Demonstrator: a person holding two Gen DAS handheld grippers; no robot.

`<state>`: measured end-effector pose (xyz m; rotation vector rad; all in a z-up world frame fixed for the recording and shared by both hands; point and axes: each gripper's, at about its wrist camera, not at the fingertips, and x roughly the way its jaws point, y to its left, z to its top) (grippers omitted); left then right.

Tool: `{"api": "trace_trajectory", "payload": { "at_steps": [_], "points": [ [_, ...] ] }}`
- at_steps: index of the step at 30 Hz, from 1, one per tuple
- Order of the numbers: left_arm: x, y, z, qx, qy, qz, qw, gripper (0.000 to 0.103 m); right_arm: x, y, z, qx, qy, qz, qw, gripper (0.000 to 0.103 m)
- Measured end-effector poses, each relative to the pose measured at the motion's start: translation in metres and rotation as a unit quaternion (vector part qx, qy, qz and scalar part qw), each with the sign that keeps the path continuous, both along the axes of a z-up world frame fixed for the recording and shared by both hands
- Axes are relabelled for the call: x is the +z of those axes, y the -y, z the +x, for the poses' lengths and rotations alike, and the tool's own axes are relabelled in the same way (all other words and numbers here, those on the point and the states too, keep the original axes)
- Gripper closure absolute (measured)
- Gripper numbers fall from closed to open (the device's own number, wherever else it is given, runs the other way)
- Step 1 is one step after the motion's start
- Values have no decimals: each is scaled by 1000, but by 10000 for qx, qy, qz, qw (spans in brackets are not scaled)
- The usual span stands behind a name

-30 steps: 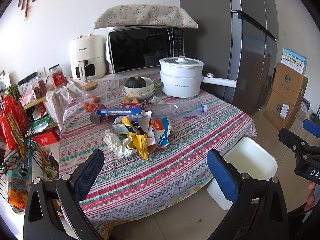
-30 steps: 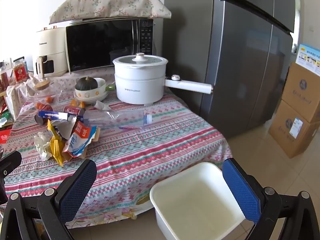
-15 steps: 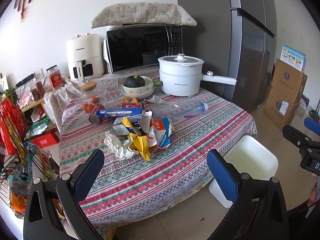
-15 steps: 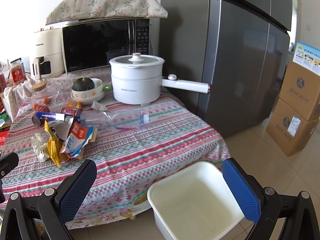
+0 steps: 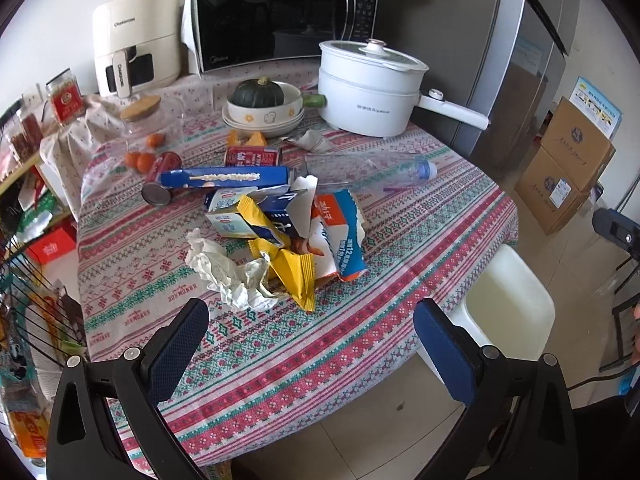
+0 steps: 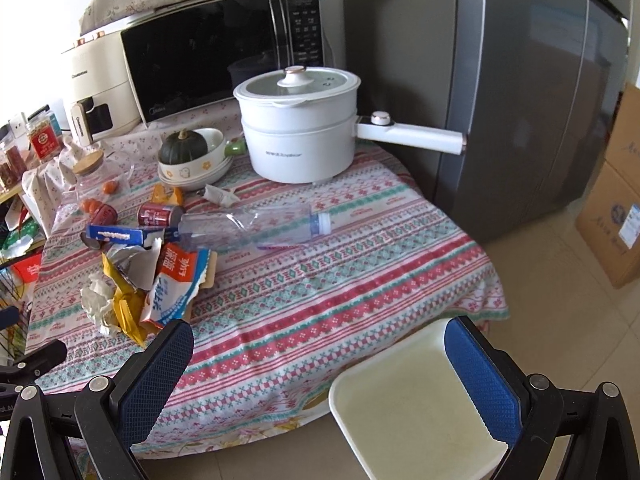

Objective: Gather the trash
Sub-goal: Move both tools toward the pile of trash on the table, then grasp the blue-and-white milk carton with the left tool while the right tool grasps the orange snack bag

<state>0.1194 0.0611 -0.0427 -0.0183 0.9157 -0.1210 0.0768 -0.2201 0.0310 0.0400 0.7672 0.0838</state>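
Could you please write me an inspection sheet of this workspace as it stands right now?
Surface: round table under a striped patterned cloth.
Job's things: crumpled paper, yellow wrappers, torn cartons, blue box, clear bottle lying flat, two red cans; white bin on the floor beside the table, nothing seen in it.
Clutter: white pot, squash in bowl, oranges.
Grippers: left claw and right claw both open, holding nothing.
Cables: nothing seen.
Surroundings: microwave, fridge, cardboard boxes.
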Motion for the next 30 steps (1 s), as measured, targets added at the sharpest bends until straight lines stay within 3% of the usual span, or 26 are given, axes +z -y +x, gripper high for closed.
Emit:
{"api": "trace_trajectory", "payload": {
  "at_steps": [4,6,9,18,21,23,26,30],
  "points": [
    [-21,-13,30,194,-144,-279,9993,0,-30,1,20,82,-212,97,9997,0],
    [-27,-16,45,311,-111,-359,9988,0,-56,-3,32,179,-762,11,9969,0],
    [-36,-17,67,481,-88,-383,9981,0,-76,-7,40,276,-1210,176,9921,0],
    [-52,-16,101,1053,262,133,9940,7,-71,-25,51,364,-1182,256,9920,0],
    [-58,-13,109,1075,271,358,9932,20,-72,-28,52,328,-1170,232,9923,0],
    [-62,-13,115,1082,196,496,9927,37,-72,-29,52,322,-1160,207,9925,0],
    [-61,-22,118,1259,132,347,9914,60,-73,-30,52,298,-1142,140,9929,0],
    [-51,-38,114,1476,241,31,9888,67,-75,-29,53,220,-1134,108,9932,0]
  ]
}}
